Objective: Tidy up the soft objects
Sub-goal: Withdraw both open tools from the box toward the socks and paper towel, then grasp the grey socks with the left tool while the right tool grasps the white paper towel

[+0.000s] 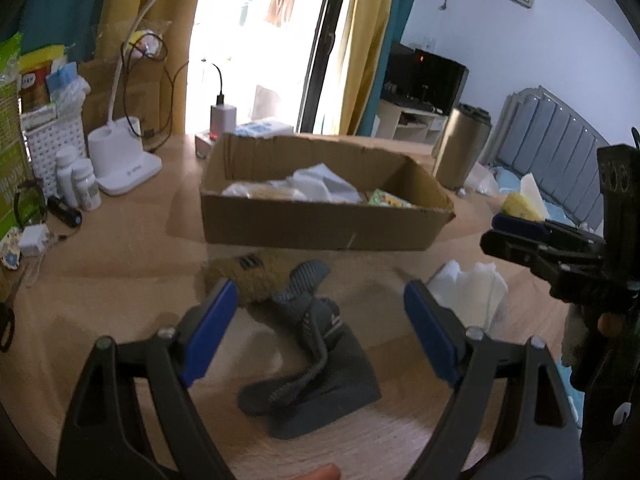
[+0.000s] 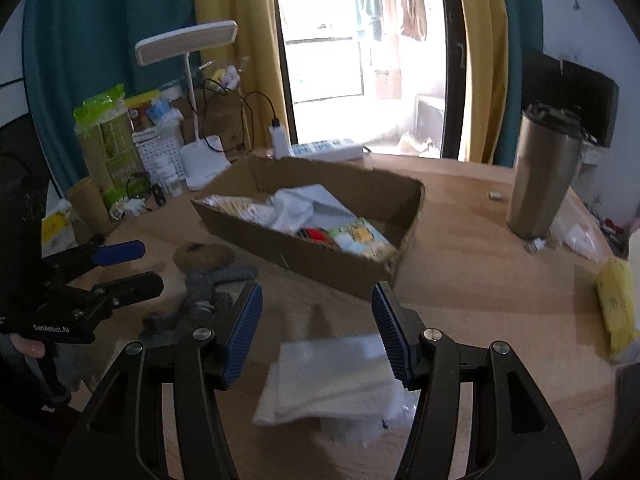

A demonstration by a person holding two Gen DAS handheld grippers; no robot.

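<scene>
The left gripper (image 1: pixel 320 332) hangs over the worktop (image 1: pixel 120 280) with its blue-padded fingers (image 1: pixel 212 328) spread wide apart and nothing pressed between them; a dark grey sock (image 1: pixel 308 364) lies crumpled on the wood in the gap below, not touched by either pad. Just behind the sock sits a brown fuzzy soft item (image 1: pixel 248 276), and to its right a folded white cloth (image 1: pixel 468 292). The right gripper (image 2: pixel 316 332) also has its fingers (image 2: pixel 390 332) apart, holding nothing, poised above that same white cloth (image 2: pixel 332 380), which lies flat on the worktop near the front edge. In the right wrist view the left gripper (image 2: pixel 132 268) shows at the left edge with a hand (image 2: pixel 28 346) gripping its handle, its jaws open over the grey sock (image 2: pixel 204 292). Farther back stands an open cardboard box (image 2: pixel 320 256) already holding white fabric and small colourful packets. A steel tumbler (image 2: pixel 540 176) stands upright to the right of the box, and a yellow packet (image 2: pixel 616 304) lies at the right edge. A white desk lamp (image 2: pixel 196 120) rises behind the box on the left.
</scene>
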